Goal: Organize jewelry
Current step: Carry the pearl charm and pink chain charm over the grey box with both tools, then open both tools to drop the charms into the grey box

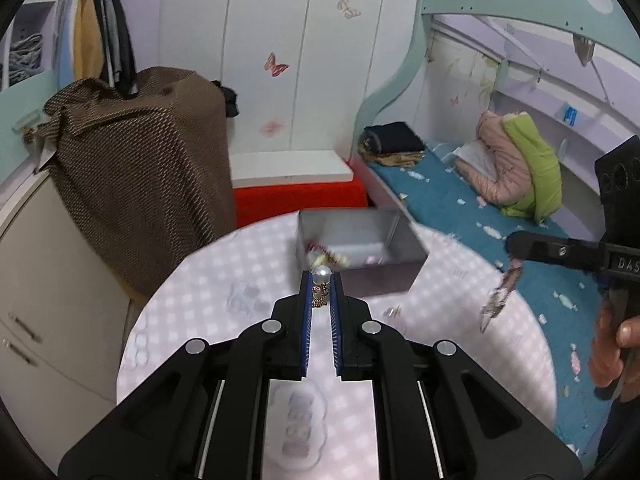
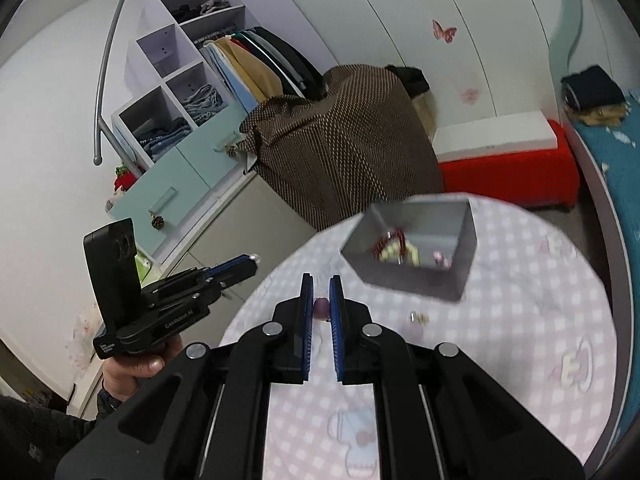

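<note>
L tongs pinch round glossy pearl earring; R tongs clamp purple bead piece; grey rect. box beyond.

Left gripper, black with blue ribbed pads, is closed on a white pearl earring with a gold ornament; pearl sits at the fingertips. Just beyond: open grey rectangular metal box on the round pink-checked tablecloth, blurred jewelry inside. Right gripper at right edge grips a dangling blurred silvery piece.
</note>
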The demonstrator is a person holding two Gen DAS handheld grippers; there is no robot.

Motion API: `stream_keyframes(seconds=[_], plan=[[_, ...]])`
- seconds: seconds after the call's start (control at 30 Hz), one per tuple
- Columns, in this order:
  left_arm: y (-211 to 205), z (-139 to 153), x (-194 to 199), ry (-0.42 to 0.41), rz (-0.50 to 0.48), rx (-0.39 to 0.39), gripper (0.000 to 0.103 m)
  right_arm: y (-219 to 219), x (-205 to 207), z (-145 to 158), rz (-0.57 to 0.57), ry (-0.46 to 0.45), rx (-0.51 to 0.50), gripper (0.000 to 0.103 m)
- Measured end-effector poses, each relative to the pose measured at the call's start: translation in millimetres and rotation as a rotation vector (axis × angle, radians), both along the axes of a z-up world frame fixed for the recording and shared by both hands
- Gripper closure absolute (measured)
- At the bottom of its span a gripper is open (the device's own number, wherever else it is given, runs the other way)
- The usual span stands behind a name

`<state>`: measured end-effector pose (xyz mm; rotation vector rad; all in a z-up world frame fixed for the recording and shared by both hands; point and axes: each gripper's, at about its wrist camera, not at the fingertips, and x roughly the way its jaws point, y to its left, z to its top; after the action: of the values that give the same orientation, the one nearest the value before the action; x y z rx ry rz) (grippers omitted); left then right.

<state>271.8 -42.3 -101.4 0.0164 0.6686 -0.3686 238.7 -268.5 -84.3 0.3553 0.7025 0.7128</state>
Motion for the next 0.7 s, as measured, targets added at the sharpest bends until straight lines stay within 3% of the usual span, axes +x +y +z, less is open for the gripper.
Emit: stream_keyframes(seconds=[0.3, 0.5, 0.7], plan=[[-28, 34, 76, 0.044, -0.068, -0.047, 0.094, 25, 58, 39, -0.050, -0.037, -0.073, 0.096], [-53, 19, 120, 0.123, -0.082, -0.016, 0.094, 34, 104, 18, -0.105, 0.044, -0.147, 0.096], [-69, -4, 138, 0.177, -0.097, 0.004, 0.094, 39, 123, -8, -0.150, 0.112, -0.226, 0.096]])
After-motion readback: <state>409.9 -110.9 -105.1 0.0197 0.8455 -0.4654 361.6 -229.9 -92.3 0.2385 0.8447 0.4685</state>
